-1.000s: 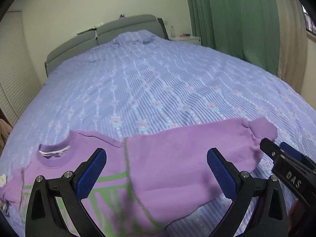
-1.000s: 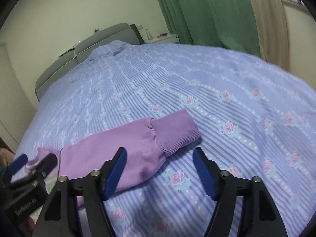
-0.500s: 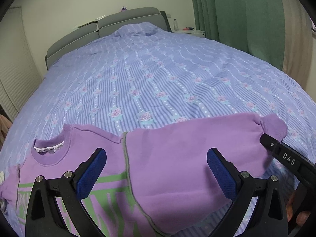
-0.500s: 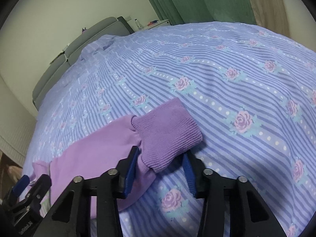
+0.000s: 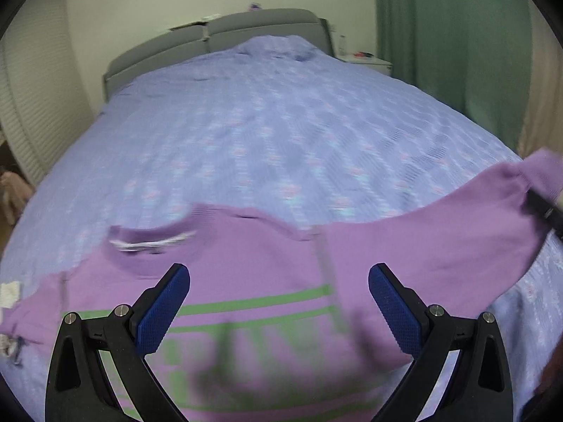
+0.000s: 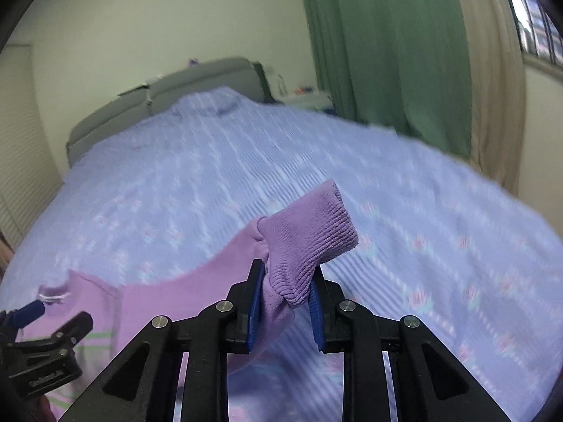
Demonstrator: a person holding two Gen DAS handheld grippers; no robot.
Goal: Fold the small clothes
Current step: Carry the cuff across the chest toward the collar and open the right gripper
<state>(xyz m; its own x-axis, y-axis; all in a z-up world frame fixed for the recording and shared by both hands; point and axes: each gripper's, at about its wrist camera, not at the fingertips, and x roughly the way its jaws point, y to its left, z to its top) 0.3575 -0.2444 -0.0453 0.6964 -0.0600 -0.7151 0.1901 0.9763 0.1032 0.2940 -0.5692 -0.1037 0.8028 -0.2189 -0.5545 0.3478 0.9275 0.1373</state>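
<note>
Now the right gripper (image 6: 285, 311), black with two blue-padded fingers, is clamped on the ribbed cuff (image 6: 309, 242) of a purple knit sweater (image 5: 267, 281), holding that sleeve end lifted off the bedspread. At the right edge of the left wrist view the raised sleeve (image 5: 457, 232) slants up to where the right tool's black tip meets it. The left gripper (image 5: 279, 311) hovers over the sweater's chest with its jaws wide apart, gripping nothing; both blue pads (image 5: 162, 309) show bare.

One sweater lies spread on the bed, neck opening (image 5: 151, 242) toward the headboard, green stripes and green lettering (image 5: 246, 337) across the front, blurred by motion. Its other sleeve lies flat at the left edge.

Beneath is a lavender-blue striped bedspread with small rose motifs (image 6: 440, 218), covering one wide bed. Beyond it stands one grey padded headboard (image 5: 218, 35) in two sections, a pale nightstand (image 5: 369, 65) beside it with small items too blurred to identify. One green curtain (image 6: 387, 52) hangs on the right, a beige curtain (image 6: 492, 88) beside it near a window. Walls are cream.
</note>
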